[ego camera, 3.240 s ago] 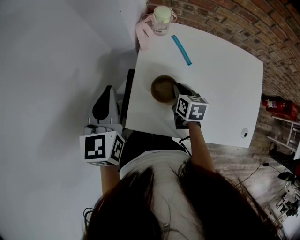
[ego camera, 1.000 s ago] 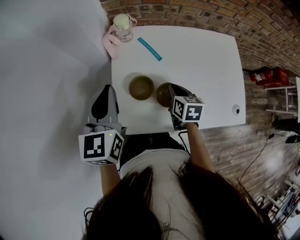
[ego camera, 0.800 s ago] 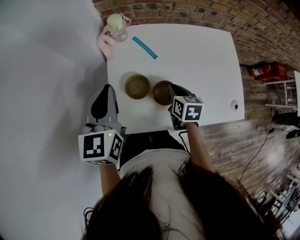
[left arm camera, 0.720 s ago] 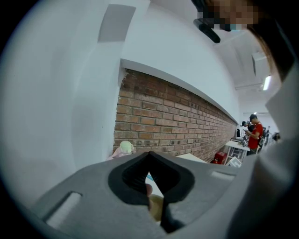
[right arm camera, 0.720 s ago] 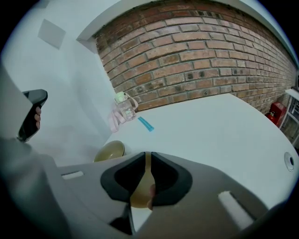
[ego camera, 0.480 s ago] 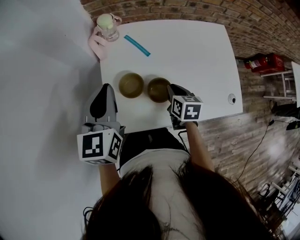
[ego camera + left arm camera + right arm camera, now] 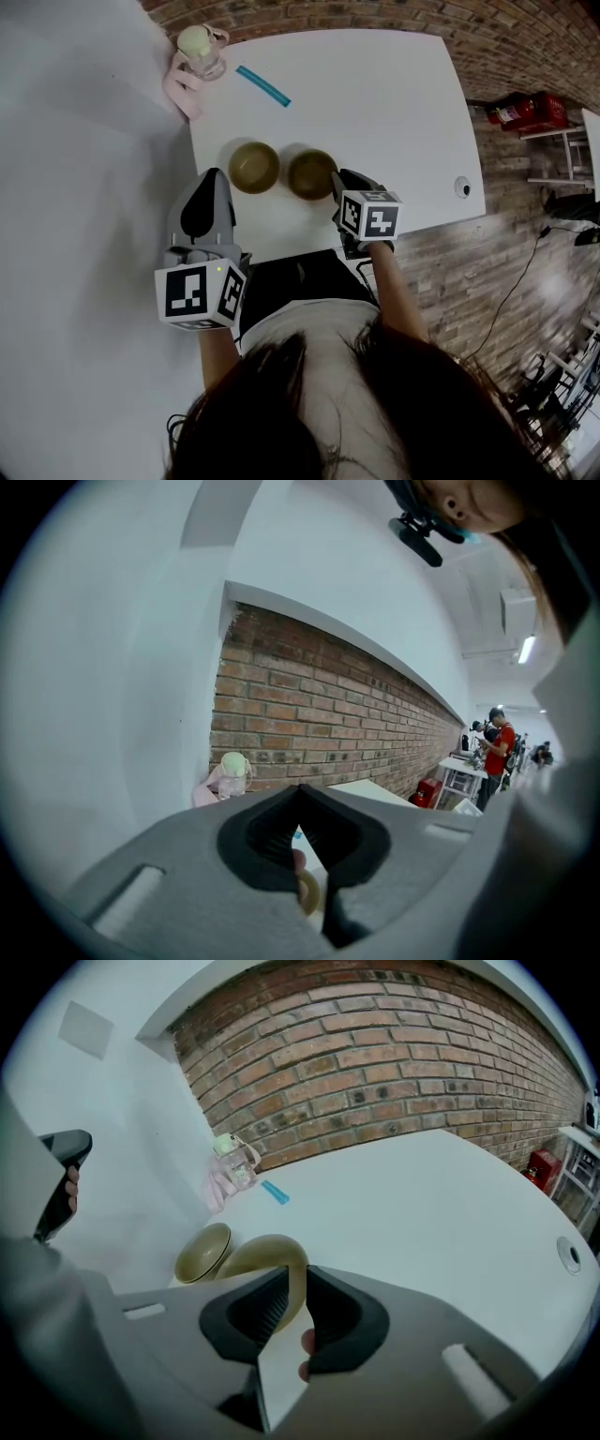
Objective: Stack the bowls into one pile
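Observation:
Two olive-brown bowls are side by side on the white table [image 7: 394, 112]. The left bowl [image 7: 253, 167] [image 7: 204, 1251] stands free. My right gripper [image 7: 339, 180] [image 7: 298, 1281] is shut on the near rim of the right bowl [image 7: 311, 174] [image 7: 267, 1262]. I cannot tell whether that bowl rests on the table or is lifted. My left gripper [image 7: 214, 180] [image 7: 300, 791] is shut on nothing and hovers off the table's left edge, just left of the free bowl.
A clear cup with a pale lid [image 7: 199, 49] [image 7: 232, 1159] sits on a pink cloth at the far left corner. A blue strip [image 7: 262, 86] [image 7: 276, 1192] lies beyond the bowls. A round cable hole [image 7: 459, 187] is near the right edge. A brick wall stands behind.
My right gripper keeps its hold on the bowl, which now sits beside a second bowl that was out of view 3.2 s ago. The head view has swung. The left gripper has not moved.

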Action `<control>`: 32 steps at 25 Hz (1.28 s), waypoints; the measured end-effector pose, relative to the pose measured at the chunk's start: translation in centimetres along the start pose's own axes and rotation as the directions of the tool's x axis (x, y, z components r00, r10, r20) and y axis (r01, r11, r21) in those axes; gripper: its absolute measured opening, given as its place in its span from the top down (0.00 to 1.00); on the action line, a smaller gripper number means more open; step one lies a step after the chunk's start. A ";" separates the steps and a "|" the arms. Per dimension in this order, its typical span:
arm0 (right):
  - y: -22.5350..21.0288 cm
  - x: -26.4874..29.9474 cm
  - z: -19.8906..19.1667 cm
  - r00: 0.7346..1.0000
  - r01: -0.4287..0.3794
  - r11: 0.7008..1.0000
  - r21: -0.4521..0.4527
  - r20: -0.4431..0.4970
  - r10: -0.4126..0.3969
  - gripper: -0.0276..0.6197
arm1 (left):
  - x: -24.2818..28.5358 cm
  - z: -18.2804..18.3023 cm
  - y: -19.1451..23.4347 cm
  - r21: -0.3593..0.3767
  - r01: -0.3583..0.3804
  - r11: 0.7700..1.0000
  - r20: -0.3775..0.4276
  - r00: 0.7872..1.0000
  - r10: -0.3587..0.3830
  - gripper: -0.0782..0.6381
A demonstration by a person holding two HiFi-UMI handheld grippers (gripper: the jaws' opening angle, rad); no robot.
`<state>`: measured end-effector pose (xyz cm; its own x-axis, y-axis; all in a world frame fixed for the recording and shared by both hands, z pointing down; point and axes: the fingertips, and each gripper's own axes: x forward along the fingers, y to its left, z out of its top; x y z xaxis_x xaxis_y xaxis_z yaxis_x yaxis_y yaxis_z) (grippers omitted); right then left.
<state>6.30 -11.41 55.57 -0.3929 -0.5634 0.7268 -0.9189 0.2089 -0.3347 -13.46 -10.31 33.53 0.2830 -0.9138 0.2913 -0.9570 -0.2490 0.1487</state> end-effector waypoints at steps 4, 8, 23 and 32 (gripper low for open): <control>-0.3 0.2 -0.6 1.000 0.000 1.000 0.015 -0.011 0.000 0.86 | -0.1 -0.4 -0.1 0.002 -0.003 1.000 -0.014 1.000 0.003 0.89; -0.4 0.6 -1.2 1.000 -0.006 1.000 0.030 -0.023 0.007 0.86 | -0.2 -1.0 -0.1 0.002 -0.009 1.000 -0.028 1.000 0.009 0.89; -0.5 1.8 -2.0 0.998 -0.052 0.992 0.111 -0.038 0.057 0.85 | -0.2 -2.1 -0.6 0.006 -0.026 1.000 -0.065 0.998 0.026 0.89; -0.8 2.4 -2.2 0.998 -0.038 0.988 0.147 -0.042 0.045 0.90 | -0.5 -2.1 -0.1 0.009 -0.048 0.999 -0.061 0.997 0.049 0.89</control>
<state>5.98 -11.21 58.89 -0.4349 -0.5194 0.7356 -0.8877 0.1102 -0.4469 -13.36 -9.18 35.33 0.2393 -0.9035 0.3555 -0.9701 -0.2073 0.1260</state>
